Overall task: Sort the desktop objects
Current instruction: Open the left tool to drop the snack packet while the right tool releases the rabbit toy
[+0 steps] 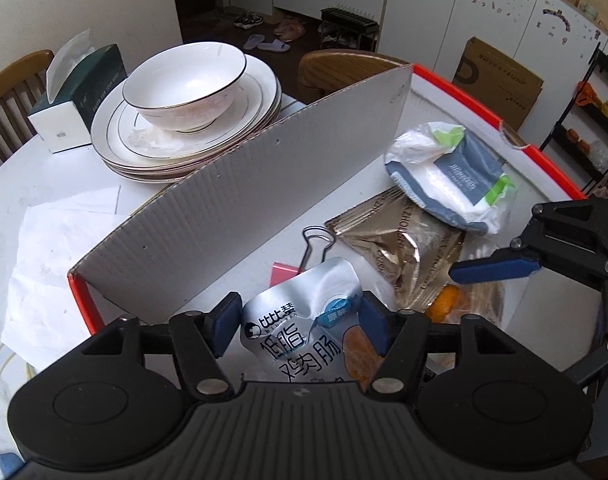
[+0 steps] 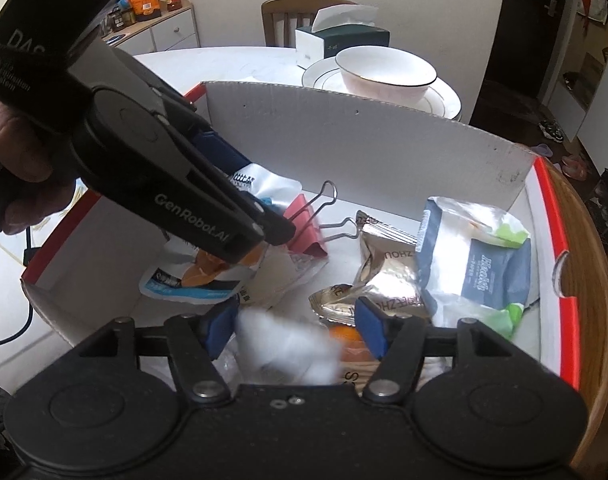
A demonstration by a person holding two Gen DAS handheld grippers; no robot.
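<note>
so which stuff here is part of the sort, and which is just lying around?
Job: cardboard box; silver snack pouch; pink binder clip; gold packets; tissue pack; white wad.

Lying about: bowl; plates; tissue box.

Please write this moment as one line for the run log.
left tongs: open around sausage pouch | right tongs: open over cotton bag | place: cardboard box

Off to the side on your worktop (image 1: 8, 208) sits a stack of white plates (image 1: 192, 148) with a white bowl (image 1: 184, 84) on top, and a dark green tissue box (image 1: 84, 96) just beside them. Behind the worktop you see two wooden chairs (image 1: 8, 92), slippers (image 1: 268, 45) on the dark floor, and a flattened cardboard box (image 1: 499, 80) against white cabinets (image 1: 483, 4).
</note>
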